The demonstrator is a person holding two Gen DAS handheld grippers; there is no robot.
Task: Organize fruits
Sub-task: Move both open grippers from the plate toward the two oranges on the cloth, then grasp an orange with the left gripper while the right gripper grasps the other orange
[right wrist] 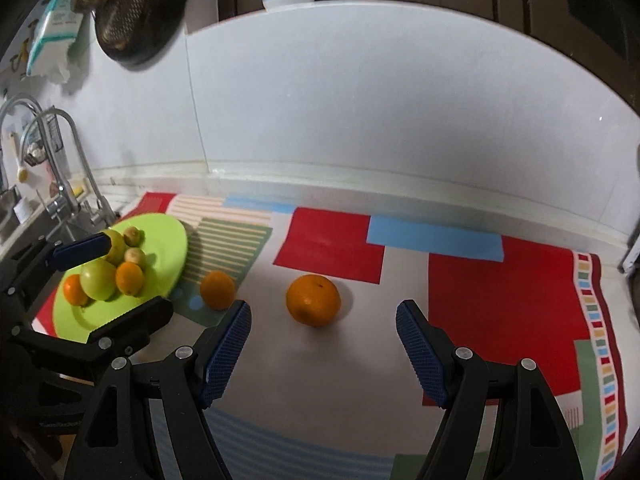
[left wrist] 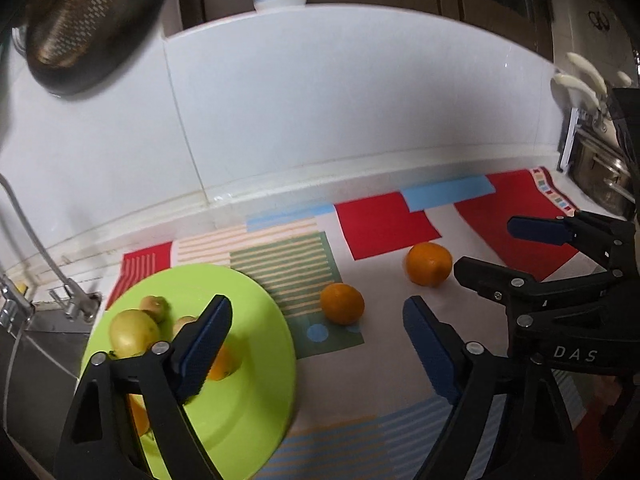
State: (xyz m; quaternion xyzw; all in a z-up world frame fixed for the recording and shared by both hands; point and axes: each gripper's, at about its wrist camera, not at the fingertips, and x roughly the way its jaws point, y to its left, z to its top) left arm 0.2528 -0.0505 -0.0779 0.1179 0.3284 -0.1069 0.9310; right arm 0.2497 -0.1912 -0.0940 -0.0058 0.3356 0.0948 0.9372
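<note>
Left tongs (left wrist: 316, 354): my jaws wide, nothing between.
Right tongs (right wrist: 323, 350): wide, empty; "DAS" on my frame.
Larger orange (right wrist: 313, 300): just ahead of right tongs.
Smaller orange (left wrist: 342, 304): ahead of left tongs, beside green plate (left wrist: 248, 408).

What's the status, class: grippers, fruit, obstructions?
Left hand-held gripper open, empty; right hand-held gripper likewise. Two oranges, smaller and larger, on cloth outside green plate. Nothing blocking.
</note>
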